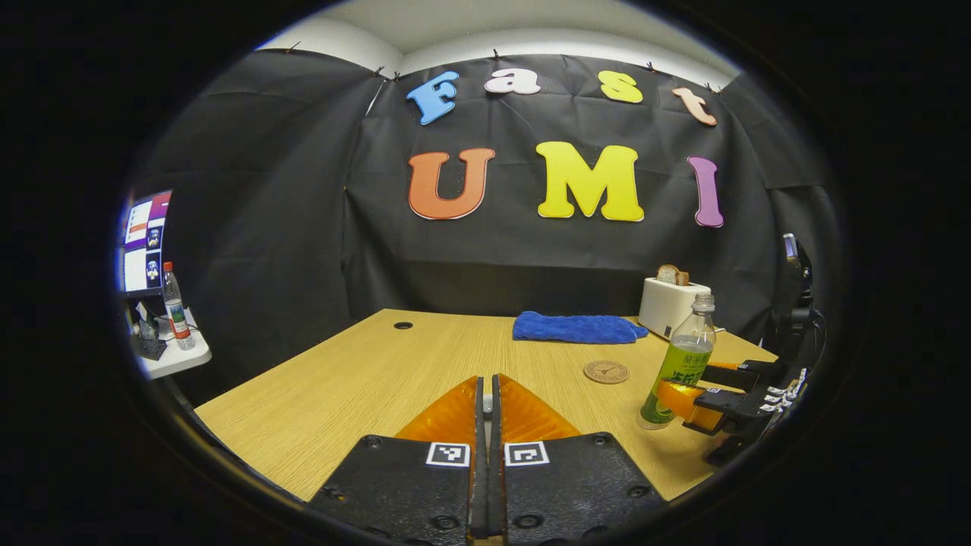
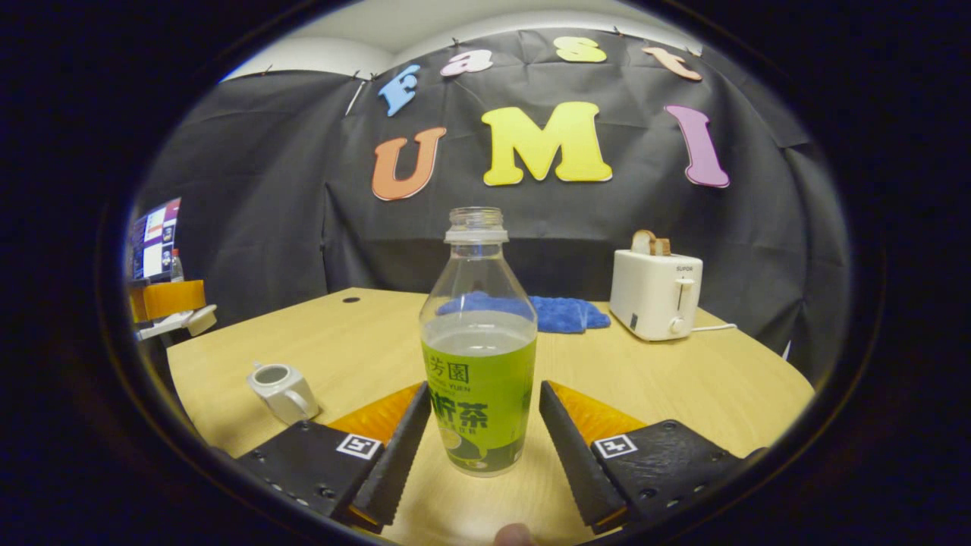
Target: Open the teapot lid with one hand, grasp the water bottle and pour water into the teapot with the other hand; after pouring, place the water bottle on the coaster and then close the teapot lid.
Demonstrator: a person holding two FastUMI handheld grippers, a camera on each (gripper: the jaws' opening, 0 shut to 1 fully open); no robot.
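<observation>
R gripper (image 2: 478,425): fingers apart, one on each side of the water bottle (image 2: 478,356), gaps visible both sides, not pressing. Bottle upright on the counter (image 2: 683,379), cap off, partly filled w/ clear liquid, green label. In left gripper view the same bottle (image 1: 680,364) stands btwn the R gripper's fingers (image 1: 686,402) at right of counter, coaster (image 1: 606,371) just beside it to the left, bottle not on coaster.

L gripper (image 1: 488,402): fingers together, only a thin slit btwn them, nothing seen held, raised over the counter (image 1: 341,379).

Teapot (image 2: 282,390) white, on counter well left of bottle, top opening shows, lid off; lid location can't tell.

Further back: blue cloth (image 1: 576,327) folded near far edge, white toaster (image 2: 656,294) w/ bread slice in slot at right rear. Side shelf at far left w/ a second bottle (image 1: 176,307) and a monitor (image 1: 144,243).
</observation>
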